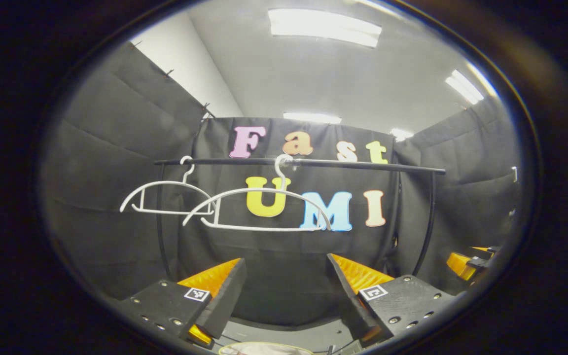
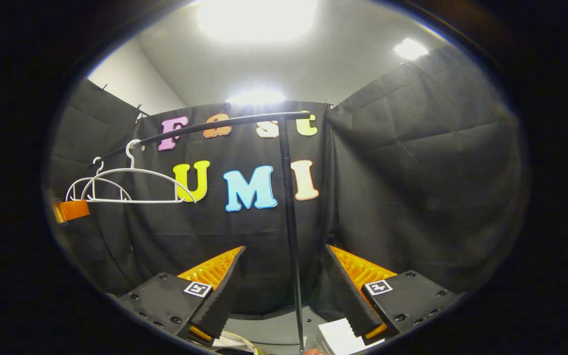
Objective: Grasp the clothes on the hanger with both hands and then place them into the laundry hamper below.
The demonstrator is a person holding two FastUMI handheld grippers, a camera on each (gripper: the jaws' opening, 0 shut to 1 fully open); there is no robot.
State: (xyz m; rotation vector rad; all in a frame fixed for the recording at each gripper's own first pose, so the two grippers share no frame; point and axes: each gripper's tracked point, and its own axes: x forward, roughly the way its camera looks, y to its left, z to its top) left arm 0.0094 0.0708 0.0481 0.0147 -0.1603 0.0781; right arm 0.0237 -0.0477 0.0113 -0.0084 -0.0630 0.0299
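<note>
Two bare white hangers near the left end of the black rail, left gripper jaws released, right gripper jaws released, pale hamper rim at bottom edge, clothes not discernible.

No word, number or brand can be read on any object here. The only signs are small square coded markers, black pattern on white, which carry no letters that can be made out. In the left gripper view, well below the clothes rail, one marker sits on one finger block of the left gripper and a second marker on the other. In the right gripper view, below the same rail, the right gripper bears two like markers.
</note>
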